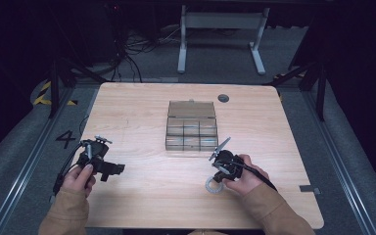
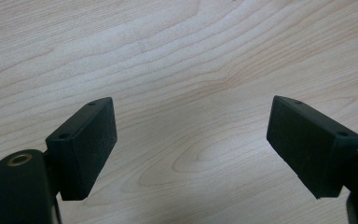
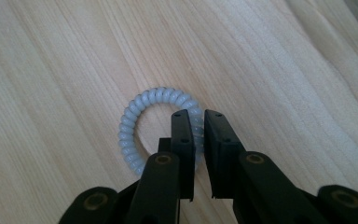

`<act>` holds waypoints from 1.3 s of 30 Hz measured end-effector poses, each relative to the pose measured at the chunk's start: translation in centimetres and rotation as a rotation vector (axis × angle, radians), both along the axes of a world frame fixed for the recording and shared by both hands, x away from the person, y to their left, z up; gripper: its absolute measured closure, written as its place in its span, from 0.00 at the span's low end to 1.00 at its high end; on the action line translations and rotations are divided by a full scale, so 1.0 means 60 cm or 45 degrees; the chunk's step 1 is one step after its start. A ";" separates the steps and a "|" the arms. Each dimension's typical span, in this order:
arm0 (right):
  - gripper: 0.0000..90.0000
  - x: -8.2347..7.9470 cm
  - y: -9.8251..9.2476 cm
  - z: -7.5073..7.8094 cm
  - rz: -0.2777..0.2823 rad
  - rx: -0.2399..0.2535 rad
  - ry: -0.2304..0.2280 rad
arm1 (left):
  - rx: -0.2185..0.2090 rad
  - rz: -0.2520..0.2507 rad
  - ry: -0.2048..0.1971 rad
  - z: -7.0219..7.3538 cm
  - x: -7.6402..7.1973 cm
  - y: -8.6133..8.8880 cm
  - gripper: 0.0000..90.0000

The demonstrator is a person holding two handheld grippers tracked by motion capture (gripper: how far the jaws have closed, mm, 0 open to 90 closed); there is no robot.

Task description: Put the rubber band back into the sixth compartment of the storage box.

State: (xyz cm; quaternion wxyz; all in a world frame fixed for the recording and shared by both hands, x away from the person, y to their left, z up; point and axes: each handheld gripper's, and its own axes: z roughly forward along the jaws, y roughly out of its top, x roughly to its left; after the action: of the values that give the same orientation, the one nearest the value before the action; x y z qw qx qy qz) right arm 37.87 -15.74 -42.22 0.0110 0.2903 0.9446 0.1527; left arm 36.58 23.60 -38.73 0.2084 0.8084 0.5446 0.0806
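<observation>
Right gripper point(image 3: 196, 122) pinched on pale spiral hair tie point(image 3: 135, 116) flat on table point(image 1: 142, 107); left gripper point(image 2: 191, 140) wide, empty.

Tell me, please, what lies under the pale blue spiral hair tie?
Bare wooden table lies under the hair tie. The right gripper, jaws nearly closed on the ring's right side, covers that part.

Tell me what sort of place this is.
Probably a lab or data-recording workspace, not a home: a bare wooden table on grey carpet, hazard-striped tape and a floor number "4", with cables trailing in the dark background.
</observation>
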 end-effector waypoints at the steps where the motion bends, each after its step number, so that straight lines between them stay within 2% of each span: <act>1: 0.92 0.000 0.000 0.002 0.002 0.004 -0.001 | 0.000 -0.005 0.002 0.000 0.000 0.000 0.18; 12: 0.92 0.000 -0.005 0.039 0.000 0.083 -0.019 | 0.001 0.001 0.003 -0.001 0.001 0.000 0.18; 21: 0.92 0.015 -0.005 0.076 0.013 0.106 -0.040 | -0.001 0.002 0.004 -0.002 0.001 0.002 0.18; 39: 0.92 0.038 -0.018 0.114 -0.003 0.151 -0.089 | -0.001 -0.007 0.005 -0.001 0.002 0.002 0.18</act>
State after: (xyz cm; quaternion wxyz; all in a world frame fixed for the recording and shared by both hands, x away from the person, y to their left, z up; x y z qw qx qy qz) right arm 40.18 -16.81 -35.38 0.0268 0.2859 0.9326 0.2185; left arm 36.67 23.72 -38.80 0.2078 0.8100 0.5428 0.0783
